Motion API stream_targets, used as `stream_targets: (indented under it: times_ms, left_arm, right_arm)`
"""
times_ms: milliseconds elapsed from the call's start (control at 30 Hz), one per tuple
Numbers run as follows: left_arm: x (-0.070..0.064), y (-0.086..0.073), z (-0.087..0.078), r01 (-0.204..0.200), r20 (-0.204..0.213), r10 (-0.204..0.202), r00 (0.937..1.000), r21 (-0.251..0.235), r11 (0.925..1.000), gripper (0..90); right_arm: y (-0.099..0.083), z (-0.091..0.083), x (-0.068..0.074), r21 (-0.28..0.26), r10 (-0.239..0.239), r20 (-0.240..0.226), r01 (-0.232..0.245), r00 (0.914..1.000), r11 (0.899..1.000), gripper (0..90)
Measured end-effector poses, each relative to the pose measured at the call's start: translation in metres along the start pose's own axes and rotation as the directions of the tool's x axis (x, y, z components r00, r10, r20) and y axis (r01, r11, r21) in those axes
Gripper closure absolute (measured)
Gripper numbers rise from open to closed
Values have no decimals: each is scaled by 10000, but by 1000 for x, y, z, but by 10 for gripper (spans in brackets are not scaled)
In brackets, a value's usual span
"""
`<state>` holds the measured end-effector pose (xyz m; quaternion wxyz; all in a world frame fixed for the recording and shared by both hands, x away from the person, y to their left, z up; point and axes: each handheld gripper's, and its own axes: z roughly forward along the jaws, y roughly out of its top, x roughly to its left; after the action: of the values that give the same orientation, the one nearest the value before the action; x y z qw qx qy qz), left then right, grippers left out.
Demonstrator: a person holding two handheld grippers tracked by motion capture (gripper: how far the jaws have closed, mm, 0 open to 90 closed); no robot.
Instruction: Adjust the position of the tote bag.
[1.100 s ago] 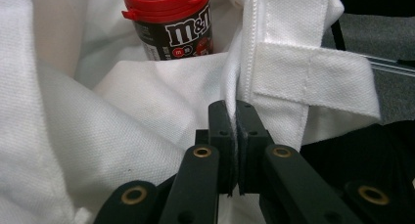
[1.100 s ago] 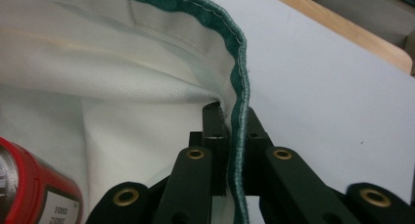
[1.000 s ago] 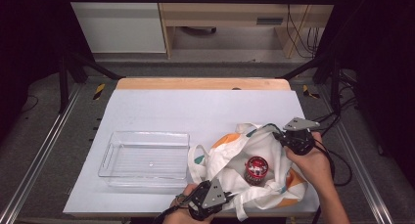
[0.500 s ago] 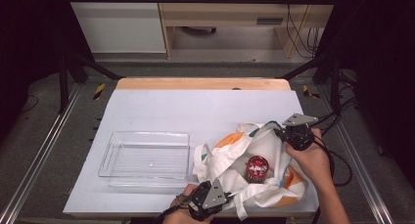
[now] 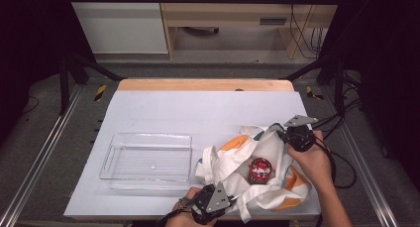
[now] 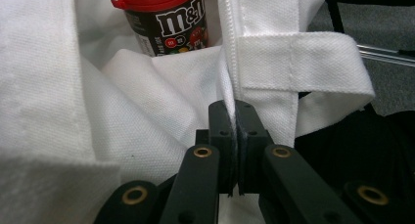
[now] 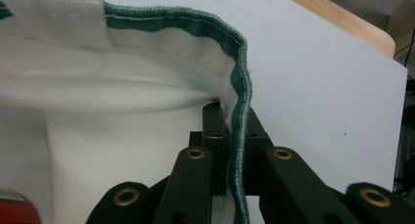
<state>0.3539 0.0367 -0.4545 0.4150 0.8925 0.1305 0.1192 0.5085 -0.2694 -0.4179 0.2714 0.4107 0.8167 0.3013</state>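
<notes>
A white cloth tote bag (image 5: pixel 277 187) with orange and green patches lies open at the table's front right. Inside it stands a black M&M's candy tub (image 5: pixel 260 170) with a red lid, also seen as the tub (image 6: pixel 164 18) past the left jaws. My left gripper (image 5: pixel 233 197) is shut on the bag's near rim (image 6: pixel 234 87) beside a white handle strap (image 6: pixel 313 62). At the far side, my right gripper (image 5: pixel 280 133) is shut on the green-trimmed bag edge (image 7: pixel 240 111), holding the mouth apart.
An empty clear plastic tray (image 5: pixel 147 157) sits left of the bag on the white table top (image 5: pixel 198 113). A wooden strip (image 5: pixel 203 85) runs along the table's far edge. Cables trail off the right side by the metal rail (image 5: pixel 366 177).
The right gripper has pulled its bag edge slightly back and right, spreading the bag mouth wider. The left gripper stays in place at the front.
</notes>
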Motion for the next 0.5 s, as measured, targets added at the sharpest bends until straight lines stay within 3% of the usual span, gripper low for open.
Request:
stream_targets:
  times_ms: [500]
  left_arm:
    - [0,-2,3,3,58,-4,10000,76,10000,880]
  right_arm:
    - [-11,16,-3,453,280,-137,-274,9995,9986,852]
